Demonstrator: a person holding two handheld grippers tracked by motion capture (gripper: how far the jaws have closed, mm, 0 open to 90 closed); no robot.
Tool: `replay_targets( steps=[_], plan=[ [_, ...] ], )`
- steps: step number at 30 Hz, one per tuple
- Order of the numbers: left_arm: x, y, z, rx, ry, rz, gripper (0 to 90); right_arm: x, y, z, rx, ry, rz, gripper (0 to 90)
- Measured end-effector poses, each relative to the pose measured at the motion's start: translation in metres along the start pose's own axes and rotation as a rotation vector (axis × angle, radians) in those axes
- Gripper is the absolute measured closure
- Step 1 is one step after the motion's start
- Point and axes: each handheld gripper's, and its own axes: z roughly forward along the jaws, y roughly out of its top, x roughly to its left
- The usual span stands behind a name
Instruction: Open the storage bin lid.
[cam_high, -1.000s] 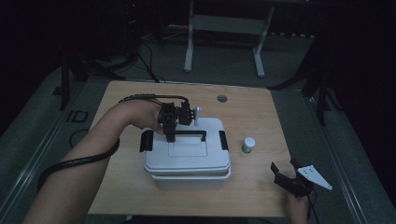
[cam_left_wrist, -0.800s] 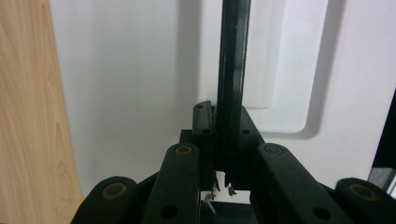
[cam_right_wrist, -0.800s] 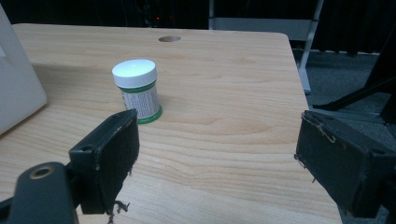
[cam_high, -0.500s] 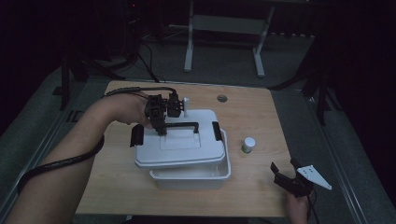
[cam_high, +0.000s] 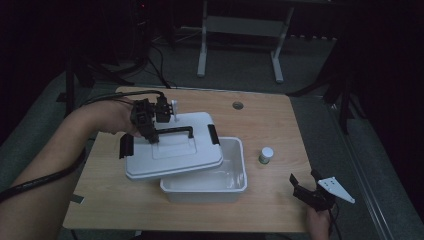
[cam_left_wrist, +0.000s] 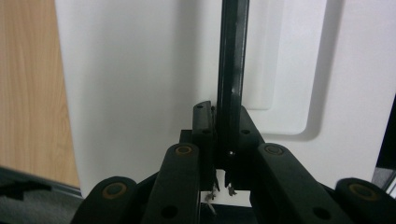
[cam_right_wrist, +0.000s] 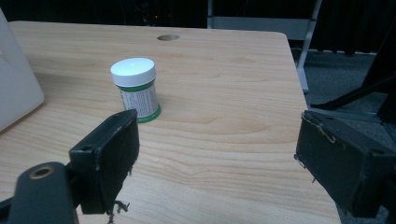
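Left gripper (cam_high: 152, 135) clamped on black lid handle (cam_high: 175, 131); right gripper (cam_right_wrist: 215, 163) wide; jar (cam_right_wrist: 136, 88) label print unreadable

table (cam_right_wrist: 224, 116): pale wood-grain top, smooth, matt
lid (cam_high: 172, 152): white plastic, smooth, matt
lid handle (cam_left_wrist: 232, 65): black plastic, slight sheen
bin (cam_high: 235, 177): white plastic, glossy inside
jar (cam_right_wrist: 135, 88): white plastic cap, printed paper label

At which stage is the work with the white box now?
Done: the white plastic lid is off the white plastic bin, shifted left. In hand: the left claw is shut on the lid's black handle. Left, probably: the small white-capped jar stands untouched; the right claw is open.
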Motion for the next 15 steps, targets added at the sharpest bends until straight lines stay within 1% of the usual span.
replay_targets(
  steps=[1,2,4,6,7,8,9,11,12,14,15],
  plan=[
    [0.000,0.000,0.000,0.000,0.000,0.000,83.6,0.000,0.000,0.000,0.000,0.000,0.000,13.1],
    [0.001,-0.009,0.000,-0.007,0.006,-0.022,83.6,0.000,0.000,0.000,0.000,0.000,0.000,13.1],
    [0.002,-0.016,0.001,-0.004,0.003,-0.030,83.6,0.000,0.000,0.000,0.001,-0.001,-0.001,13.1],
    [0.003,-0.025,0.003,0.004,0.000,-0.053,83.6,0.000,0.000,0.000,0.002,-0.002,-0.001,13.1],
    [0.003,-0.029,0.003,0.006,0.008,-0.059,83.6,0.000,0.000,0.000,0.003,-0.003,0.002,13.1],
    [0.003,-0.029,0.003,0.006,0.008,-0.059,83.6,0.000,0.000,0.000,0.003,-0.003,0.002,13.1],
    [0.004,-0.037,0.004,0.010,0.006,-0.073,83.6,0.000,0.000,0.000,0.004,-0.003,0.006,13.1],
    [0.005,-0.046,0.004,0.002,0.007,-0.094,83.6,0.000,0.000,0.000,0.004,-0.005,0.002,13.1],
    [0.005,-0.050,0.004,-0.001,0.014,-0.101,83.6,0.000,0.000,0.000,0.004,-0.005,0.002,13.1],
    [0.005,-0.060,0.004,-0.007,0.007,-0.118,83.6,0.000,0.000,0.001,0.006,-0.007,-0.002,13.1],
    [0.005,-0.065,0.004,-0.007,0.013,-0.126,83.6,0.001,0.000,0.001,0.008,-0.008,-0.003,13.1]
  ],
)
